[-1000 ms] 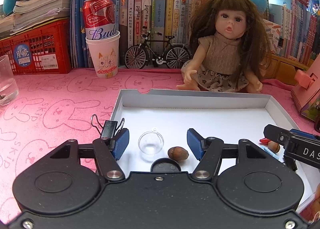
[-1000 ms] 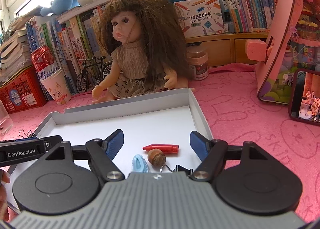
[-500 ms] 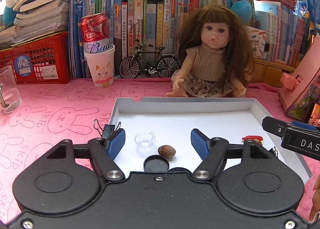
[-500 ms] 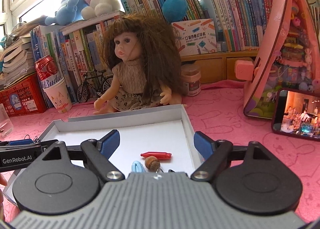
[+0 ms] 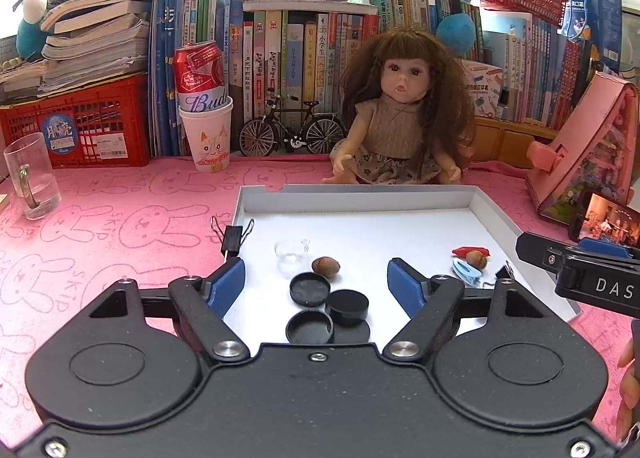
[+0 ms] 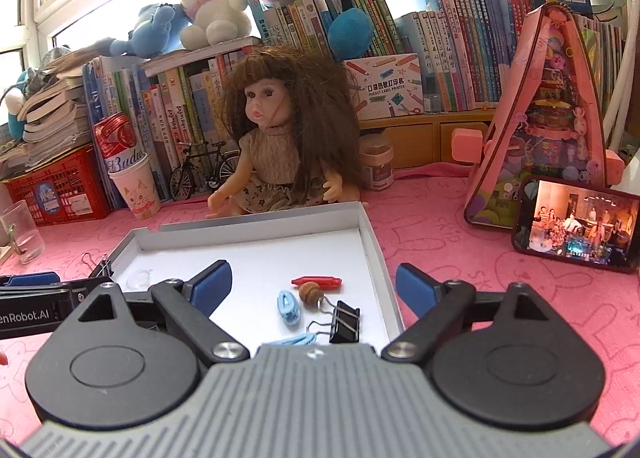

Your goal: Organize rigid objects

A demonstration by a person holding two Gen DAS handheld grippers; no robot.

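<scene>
A white shallow box [image 5: 360,194] [image 6: 376,242] lies on the pink cloth. In the left wrist view it holds a clear small cup [image 5: 291,254], a brown nut [image 5: 325,266], three black round caps [image 5: 310,289] and a red crayon [image 5: 470,250]. The right wrist view shows the red crayon [image 6: 317,281], a wooden acorn [image 6: 310,292], a blue clip [image 6: 288,307] and a black binder clip [image 6: 343,321]. Another binder clip [image 5: 233,238] lies on the cloth by the box's left edge. My left gripper [image 5: 316,283] and right gripper [image 6: 314,285] are open, empty, above the box's near side.
A doll [image 5: 404,114] sits behind the box. A paper cup with a can [image 5: 206,130], a toy bicycle [image 5: 292,130], a red crate [image 5: 76,130] and books stand at the back. A glass [image 5: 30,178] is at far left. A pink toy house [image 6: 548,114] and a phone [image 6: 576,222] are at right.
Both grippers have drawn back and risen from the box, so more of its near part shows, including the black caps and the binder clip. Nothing was grasped.
</scene>
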